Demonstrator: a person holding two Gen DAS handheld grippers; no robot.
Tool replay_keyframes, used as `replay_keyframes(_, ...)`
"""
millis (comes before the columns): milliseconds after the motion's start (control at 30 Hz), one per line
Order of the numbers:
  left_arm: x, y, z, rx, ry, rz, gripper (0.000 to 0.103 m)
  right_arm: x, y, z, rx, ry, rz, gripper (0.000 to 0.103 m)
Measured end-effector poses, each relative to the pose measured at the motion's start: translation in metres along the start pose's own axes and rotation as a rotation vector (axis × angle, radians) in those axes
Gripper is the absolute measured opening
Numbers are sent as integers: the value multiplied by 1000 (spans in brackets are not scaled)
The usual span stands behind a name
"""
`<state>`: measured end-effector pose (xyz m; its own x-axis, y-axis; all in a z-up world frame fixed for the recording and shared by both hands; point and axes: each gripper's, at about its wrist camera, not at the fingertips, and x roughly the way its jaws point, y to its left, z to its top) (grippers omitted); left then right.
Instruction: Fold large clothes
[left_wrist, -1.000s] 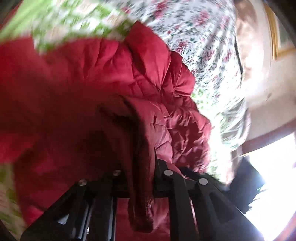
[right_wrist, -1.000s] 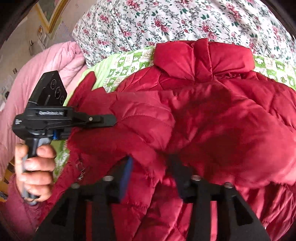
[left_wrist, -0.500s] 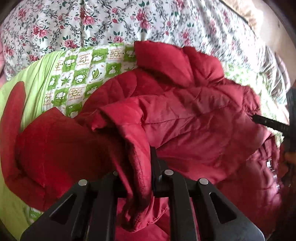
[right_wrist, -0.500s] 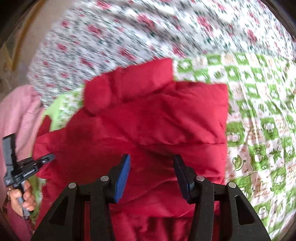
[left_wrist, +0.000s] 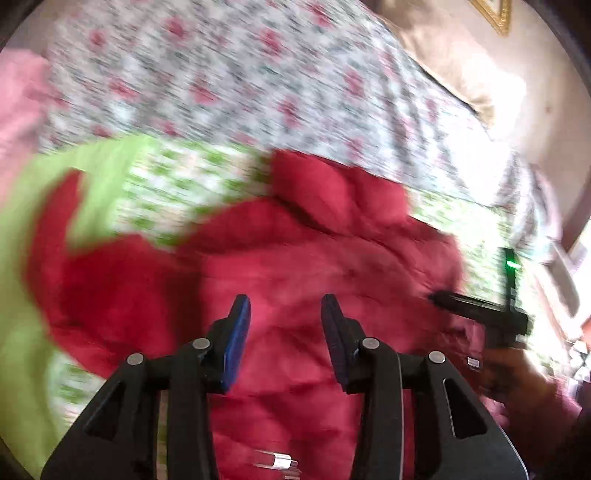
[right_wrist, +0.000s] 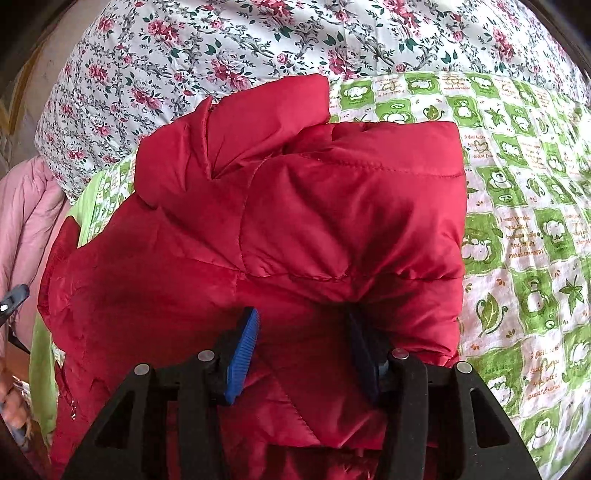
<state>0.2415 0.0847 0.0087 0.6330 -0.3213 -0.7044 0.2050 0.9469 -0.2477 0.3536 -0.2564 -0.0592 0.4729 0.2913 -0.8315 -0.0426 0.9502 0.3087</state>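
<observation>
Two grippers, one jacket: mid-fold

Left gripper (left_wrist: 284, 314): fingers parting, nothing between, above the red quilted puffer jacket (right_wrist: 295, 229); prob. just let go of a flap. Right gripper (right_wrist: 299, 325): fingers widening, half apart, red fabric bulging between but not clamped. Jacket lies partly folded on green-and-white checked cartoon blanket (right_wrist: 517, 229), w/ floral rose-print sheet (right_wrist: 258, 40) beyond. Right view is sharp and shows the collar and stitching. Left view is blurred and alone shows the right gripper's body.

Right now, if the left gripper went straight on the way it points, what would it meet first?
Most likely the red jacket: the left gripper, its jaws opening with nothing between them, points down at the padded fabric. The left wrist view is blurred, so depth is unclear.
</observation>
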Motion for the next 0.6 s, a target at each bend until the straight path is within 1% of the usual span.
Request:
replay_keyframes(67,23,-10,-7,32,55,12,39,2,4,2,-7,4,-7,54)
replay_keyframes(133,53,-11,-17,57,135,72,39,-6,6,4,-3,3,-15,55)
replay_keyframes(167,64,-10,-20,64,163,93,38,-13,8,6,-4,-11,-9,55)
replay_keyframes(200,73,-7,-25,65,180,98,38,-23,10,10,-9,-41,-1,55)
replay_keyframes(267,75,-2,-29,46,180,84,38,-39,12,19,-31,-104,-8,56)
replay_keyframes(300,74,0,-29,36,181,78,38,-42,11,26,-44,-122,-23,59)
replay_keyframes(333,73,2,-28,29,184,74,38,-40,8,32,-45,-122,-35,60)
replay_keyframes(367,72,3,-28,27,185,71,38,-32,2,38,-34,-102,-43,61)
replay_keyframes(433,73,3,-32,29,188,66,38,-3,-14,48,-10,-16,-62,60)
replay_keyframes(467,75,3,-31,29,189,62,38,12,-22,49,-4,15,-69,58)
replay_keyframes(500,75,4,-32,29,191,55,38,23,-29,47,4,25,-57,58)
replay_keyframes(567,81,4,-30,27,198,56,38,25,-32,45,-5,-10,-55,58)
replay_keyframes(600,83,4,-30,26,201,58,38,24,-30,44,-7,-11,-64,58)
